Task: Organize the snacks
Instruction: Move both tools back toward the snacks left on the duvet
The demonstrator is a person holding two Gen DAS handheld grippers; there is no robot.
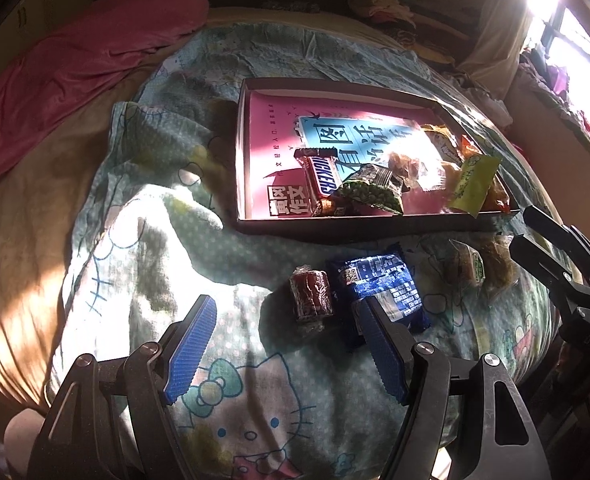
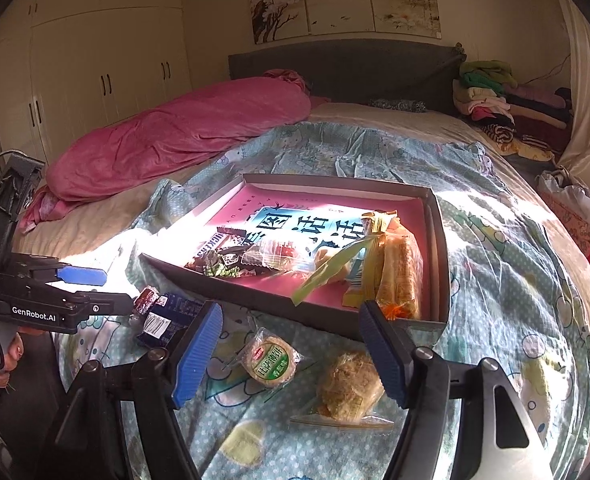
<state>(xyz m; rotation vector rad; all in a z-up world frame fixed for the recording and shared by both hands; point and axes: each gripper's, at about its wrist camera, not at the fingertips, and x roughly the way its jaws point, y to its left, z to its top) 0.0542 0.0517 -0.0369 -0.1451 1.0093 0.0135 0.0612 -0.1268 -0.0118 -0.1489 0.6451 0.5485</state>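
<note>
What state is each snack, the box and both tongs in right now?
Box: lidless, holding several snacks.
Snickers bar: in box.
Green pea packet: in box.
Blue packet: on bedspread, outside box.
Red roll: outside box.
Round green-label cake: outside box.
Left tongs: open, empty.
Right tongs: open, empty.

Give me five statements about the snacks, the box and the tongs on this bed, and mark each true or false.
1. The Snickers bar lies inside the box. True.
2. The blue packet is in the box. False: it lies on the bedspread, outside it.
3. The left tongs grip the small red snack. False: they are open, holding nothing.
4. The round green-labelled snack lies outside the box. True.
5. The right tongs hold the crumbly snack. False: they are open above it.
</note>
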